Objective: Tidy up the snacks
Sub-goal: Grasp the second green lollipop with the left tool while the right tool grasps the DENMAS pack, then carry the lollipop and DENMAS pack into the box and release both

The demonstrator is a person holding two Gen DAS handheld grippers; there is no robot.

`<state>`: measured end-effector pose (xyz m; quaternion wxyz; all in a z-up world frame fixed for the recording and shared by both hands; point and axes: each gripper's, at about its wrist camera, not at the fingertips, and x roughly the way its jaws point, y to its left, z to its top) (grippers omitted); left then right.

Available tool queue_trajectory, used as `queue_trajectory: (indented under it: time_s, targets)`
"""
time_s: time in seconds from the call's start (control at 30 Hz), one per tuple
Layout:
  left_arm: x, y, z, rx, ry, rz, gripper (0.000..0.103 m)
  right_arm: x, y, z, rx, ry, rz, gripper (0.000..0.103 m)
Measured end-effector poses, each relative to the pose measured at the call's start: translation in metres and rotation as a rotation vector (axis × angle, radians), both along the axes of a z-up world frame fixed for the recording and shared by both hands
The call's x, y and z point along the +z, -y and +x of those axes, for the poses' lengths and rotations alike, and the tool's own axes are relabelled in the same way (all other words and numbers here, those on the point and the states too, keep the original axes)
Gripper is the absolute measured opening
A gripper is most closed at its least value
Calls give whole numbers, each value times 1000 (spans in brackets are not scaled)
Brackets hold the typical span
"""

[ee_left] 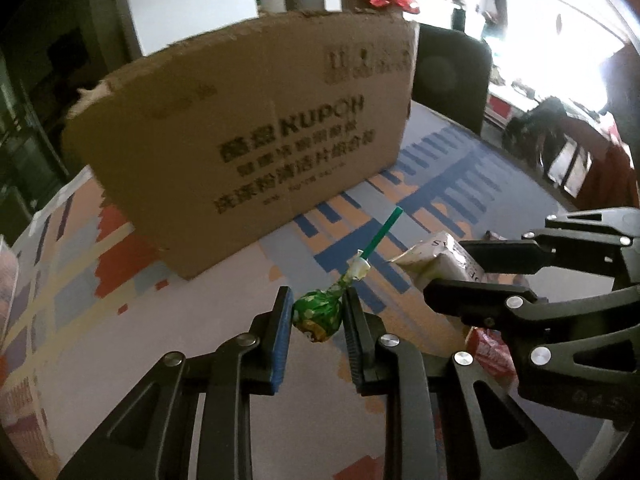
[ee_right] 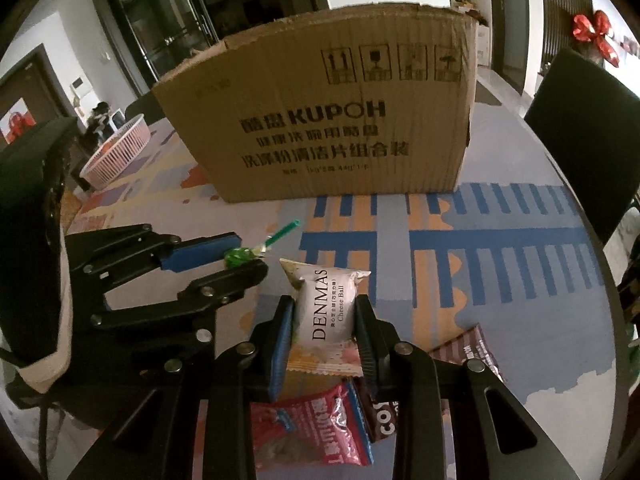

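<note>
Cardboard box (ee_right: 340, 120) stood open-topped behind, likely as drop target. Left gripper (ee_left: 316, 312) jaws clamped on lollipop (ee_left: 318, 314); right gripper (ee_right: 324, 320) jaws clamped on packet (ee_right: 328, 312), both lifted clear of bench (ee_right: 500, 280).

The cardboard box (ee_right: 340, 120) in the upper middle of the right wrist view carries "KUPOH" in bold black, Chinese lines beneath it, and four handling symbols along its upper right. The white snack packet (ee_right: 330, 306) at lower centre reads "DENMAS" and "Cheese Ball". A dark packet (ee_right: 384, 412) near the bottom shows "CO".
</note>
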<state>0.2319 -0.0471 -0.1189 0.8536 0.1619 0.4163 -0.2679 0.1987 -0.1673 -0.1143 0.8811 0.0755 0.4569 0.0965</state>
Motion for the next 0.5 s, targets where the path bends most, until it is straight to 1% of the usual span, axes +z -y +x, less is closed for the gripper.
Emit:
queue_trajectory:
  time_s: [0.23,0.37,0.5]
  targets:
    - [29,-11,-12,71,35,-39,25,21,2,-6,1,59,4,31]
    - [48,-16,-20,90,65,-92,25,37,5,-11,2,106,6,31]
    - [68,-16,-25,106,108,-120,25,54,7,-16,3,153,9,31]
